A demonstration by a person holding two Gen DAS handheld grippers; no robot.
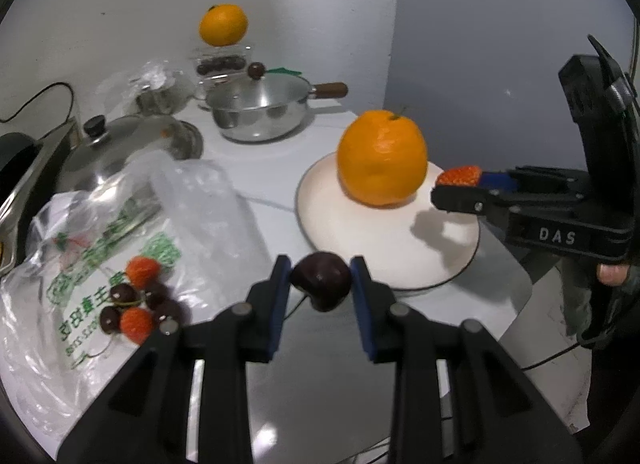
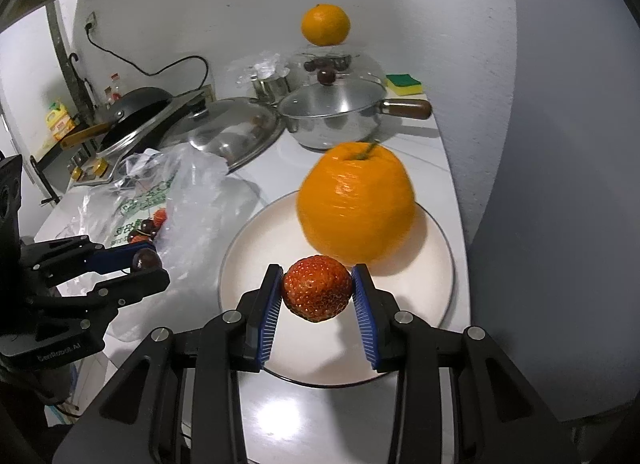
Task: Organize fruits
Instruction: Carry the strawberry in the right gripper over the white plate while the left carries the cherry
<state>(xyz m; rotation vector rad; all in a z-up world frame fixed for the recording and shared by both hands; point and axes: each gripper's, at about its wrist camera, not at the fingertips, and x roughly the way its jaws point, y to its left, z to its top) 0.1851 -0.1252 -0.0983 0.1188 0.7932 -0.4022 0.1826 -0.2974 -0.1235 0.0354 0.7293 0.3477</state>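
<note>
My left gripper (image 1: 320, 280) is shut on a dark cherry (image 1: 321, 284), held just short of the near rim of a white plate (image 1: 360, 232). A large orange (image 1: 382, 158) stands on that plate. My right gripper (image 2: 317, 290) is shut on a red strawberry (image 2: 317, 288) above the plate (image 2: 260, 256), close in front of the orange (image 2: 356, 208). In the left wrist view the right gripper (image 1: 456, 184) reaches in from the right with the strawberry (image 1: 459, 176). More cherries and strawberries (image 1: 138, 300) lie on a plastic bag (image 1: 120, 244) at the left.
A steel pot with a glass lid (image 1: 260, 112) and a second steel lid (image 1: 132, 144) stand behind the bag. A small orange (image 1: 223, 24) rests on a clear box of cherries at the back. A sponge (image 2: 404, 84) lies by the wall; a frying pan (image 2: 136, 112) sits far left.
</note>
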